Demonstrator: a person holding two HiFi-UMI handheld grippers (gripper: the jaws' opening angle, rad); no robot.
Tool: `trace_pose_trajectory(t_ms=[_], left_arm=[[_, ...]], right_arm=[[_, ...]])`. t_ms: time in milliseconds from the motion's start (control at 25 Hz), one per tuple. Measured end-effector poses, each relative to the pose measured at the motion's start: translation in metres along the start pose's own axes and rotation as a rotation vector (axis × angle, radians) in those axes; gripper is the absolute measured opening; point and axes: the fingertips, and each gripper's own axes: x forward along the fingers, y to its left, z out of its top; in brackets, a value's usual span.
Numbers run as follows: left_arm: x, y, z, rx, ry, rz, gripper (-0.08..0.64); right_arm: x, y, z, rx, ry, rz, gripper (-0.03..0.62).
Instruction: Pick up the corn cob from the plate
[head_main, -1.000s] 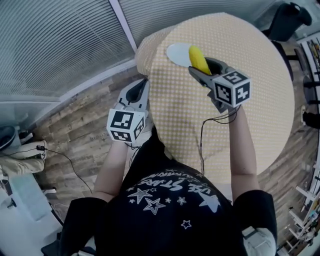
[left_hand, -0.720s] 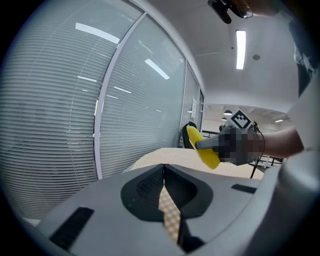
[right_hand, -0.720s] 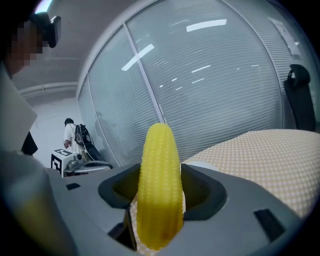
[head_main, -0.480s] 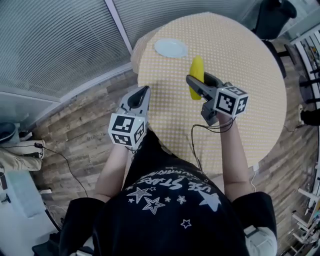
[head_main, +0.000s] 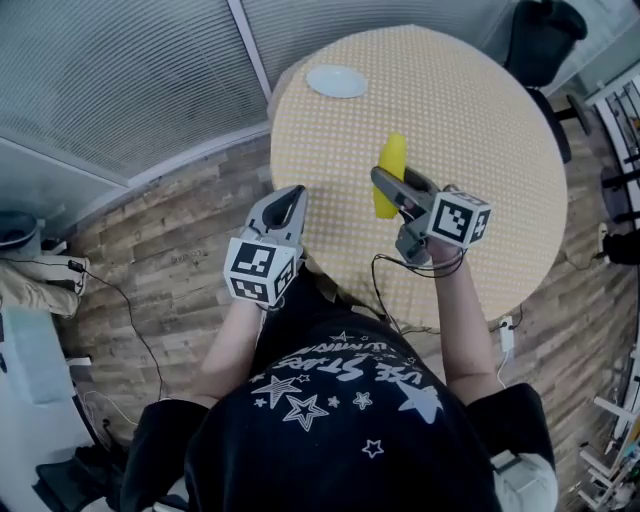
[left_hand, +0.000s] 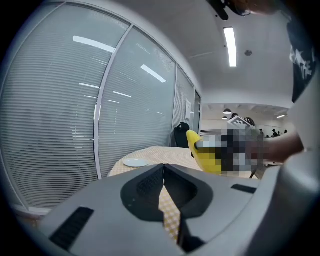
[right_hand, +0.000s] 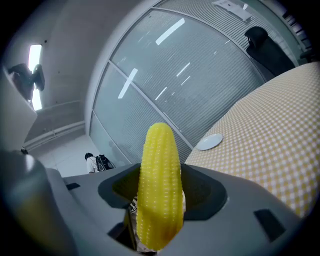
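Observation:
The yellow corn cob is up off the round table, and my right gripper is shut on it near its lower end. In the right gripper view the cob stands upright between the jaws of this gripper. The white plate lies bare at the table's far left edge, well away from the cob, and shows small in both gripper views. My left gripper is shut and holds nothing, hanging over the floor just off the table's near left edge.
The table wears a yellow checked cloth. A dark chair stands at its far right. A glass wall with blinds runs along the left. Wooden floor and a loose cable lie around my feet.
Both grippers have pulled back from the plate toward my body. The cob went with the right gripper, which also rolled. The plate now lies far beyond them.

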Motion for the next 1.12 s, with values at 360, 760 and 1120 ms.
trace_pose_trajectory(t_ms=[360,760,1120], left_arm=[[-0.028,-0.018,0.001,0.012,-0.016,-0.007,0.006],[-0.063,0.004,-0.007,0.001,-0.009,-0.074,0.006],[-0.049,0.025,-0.026,-0.019,0.015,-0.152,0.006]], right_arm=[[-0.02,0.024,-0.025,0.008,-0.016,0.019,0.259],[-0.019,0.064,-0.042,0.046,-0.103,-0.009,0.259],[-0.025,0.047,-0.043,0.072,-0.159,-0.131,0.259]])
